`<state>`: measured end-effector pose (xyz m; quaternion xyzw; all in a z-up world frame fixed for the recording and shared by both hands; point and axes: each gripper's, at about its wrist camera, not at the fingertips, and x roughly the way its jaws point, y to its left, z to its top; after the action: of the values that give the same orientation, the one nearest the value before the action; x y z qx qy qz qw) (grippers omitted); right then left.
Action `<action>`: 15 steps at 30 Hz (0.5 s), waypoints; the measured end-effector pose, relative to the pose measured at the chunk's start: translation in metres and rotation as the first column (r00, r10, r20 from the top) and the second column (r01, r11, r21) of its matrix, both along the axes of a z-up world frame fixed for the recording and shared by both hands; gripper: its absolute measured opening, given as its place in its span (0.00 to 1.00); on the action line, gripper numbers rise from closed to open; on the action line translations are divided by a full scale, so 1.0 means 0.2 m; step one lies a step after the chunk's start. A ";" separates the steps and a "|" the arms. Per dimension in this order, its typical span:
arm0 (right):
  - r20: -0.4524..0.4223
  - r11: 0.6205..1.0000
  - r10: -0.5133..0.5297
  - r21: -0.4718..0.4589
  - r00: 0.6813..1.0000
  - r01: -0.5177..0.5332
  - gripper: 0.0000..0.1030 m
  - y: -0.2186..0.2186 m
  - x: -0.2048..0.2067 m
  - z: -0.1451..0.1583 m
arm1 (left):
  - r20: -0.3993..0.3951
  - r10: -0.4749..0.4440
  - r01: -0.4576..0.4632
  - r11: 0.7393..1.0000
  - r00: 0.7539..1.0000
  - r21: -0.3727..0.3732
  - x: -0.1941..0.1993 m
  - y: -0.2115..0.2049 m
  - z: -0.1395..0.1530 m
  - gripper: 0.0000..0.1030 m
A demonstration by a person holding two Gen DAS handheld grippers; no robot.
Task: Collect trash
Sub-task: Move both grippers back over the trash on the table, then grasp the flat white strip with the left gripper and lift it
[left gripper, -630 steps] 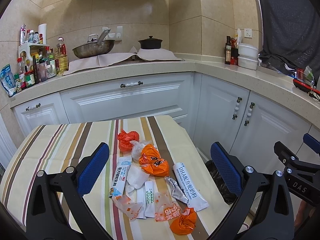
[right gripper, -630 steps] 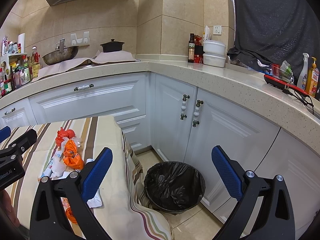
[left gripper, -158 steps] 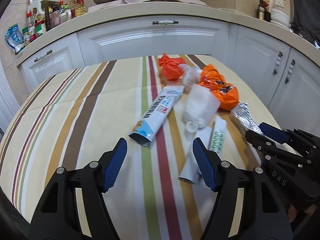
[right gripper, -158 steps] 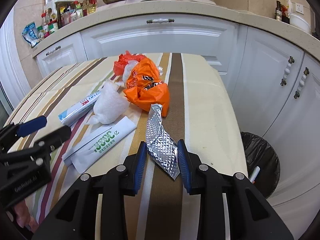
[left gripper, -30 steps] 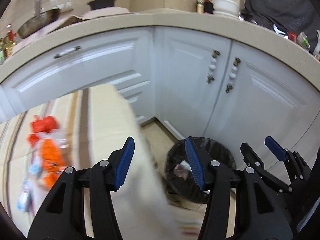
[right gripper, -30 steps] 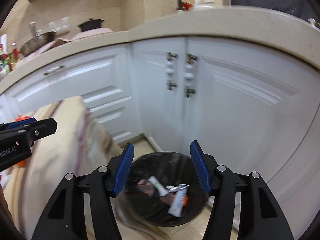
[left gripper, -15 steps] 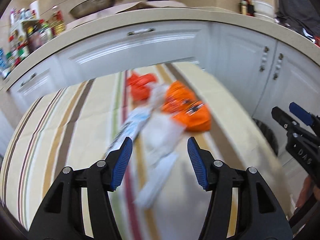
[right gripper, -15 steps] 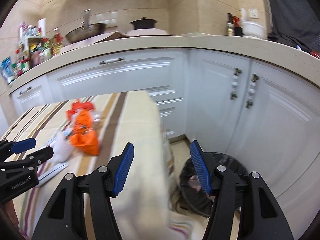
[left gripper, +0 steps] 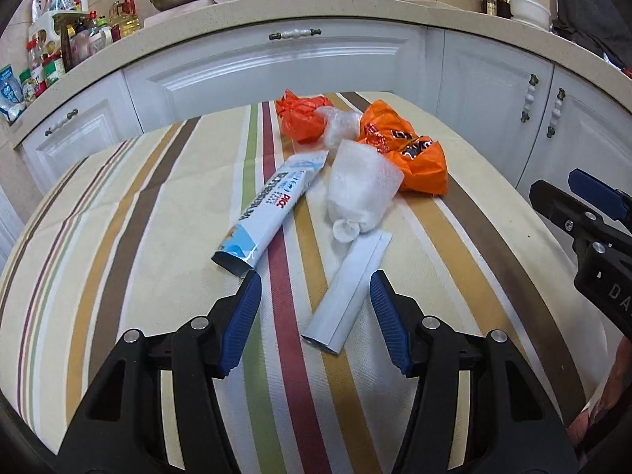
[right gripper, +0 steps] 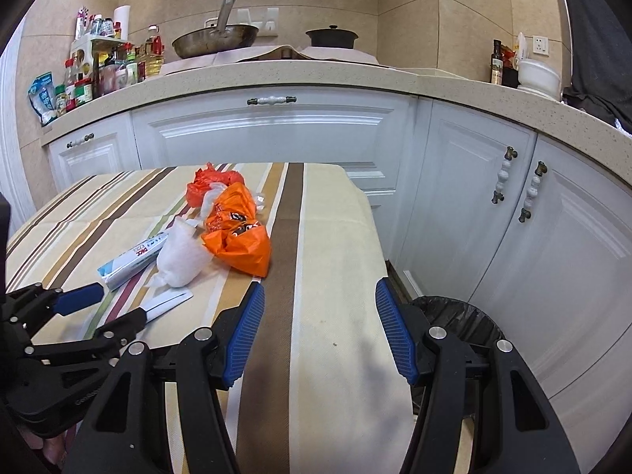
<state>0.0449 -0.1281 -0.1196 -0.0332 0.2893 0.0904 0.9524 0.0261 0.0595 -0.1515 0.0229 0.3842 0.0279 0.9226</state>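
Trash lies on the striped tablecloth (left gripper: 118, 237): a flat white wrapper (left gripper: 347, 288), a blue-and-white tube wrapper (left gripper: 272, 209), a crumpled white bag (left gripper: 361, 193), orange bags (left gripper: 410, 150) and a red-orange bag (left gripper: 302, 116). My left gripper (left gripper: 316, 316) is open and empty, its jaws on either side of the white wrapper's near end. My right gripper (right gripper: 316, 330) is open and empty over the table's right part. The orange bags (right gripper: 237, 237), the white bag (right gripper: 179, 256) and the tube wrapper (right gripper: 132, 256) lie to its left.
A bin with a black liner (right gripper: 458, 316) stands on the floor right of the table, below white cabinets (right gripper: 553, 256). A counter (right gripper: 276, 75) with a wok, a pot and bottles runs behind.
Both grippers have swung back from over the bin to the table. The left now sits low at the white wrapper. The silver foil wrapper is gone from the table.
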 end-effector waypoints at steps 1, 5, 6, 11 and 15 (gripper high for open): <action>-0.001 1.000 0.001 0.000 1.000 -0.001 0.56 0.00 0.00 0.00 | -0.002 -0.006 0.006 1.000 1.000 -0.002 0.00 -0.01 0.00 0.54; -0.007 1.000 0.004 -0.002 1.000 -0.004 0.56 0.01 0.00 -0.01 | -0.016 -0.039 0.039 0.999 0.999 -0.012 0.02 -0.02 -0.02 0.53; -0.007 1.000 0.004 -0.001 1.000 -0.004 0.56 0.01 0.00 -0.01 | -0.030 -0.048 0.047 0.999 0.998 -0.016 0.03 -0.02 -0.03 0.51; -0.009 1.000 0.007 0.000 1.000 -0.007 0.56 0.01 0.00 -0.01 | -0.030 -0.117 0.115 0.993 0.993 -0.034 0.02 -0.04 -0.03 0.25; -0.008 1.000 0.008 0.000 1.000 -0.008 0.56 0.02 0.00 -0.01 | -0.029 -0.130 0.129 0.991 0.991 -0.038 0.01 -0.06 -0.03 0.19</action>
<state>0.0450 -0.1247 -0.1213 -0.0340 0.2930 0.0945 0.9508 0.0277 0.0474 -0.1577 0.0317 0.3966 -0.0395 0.9166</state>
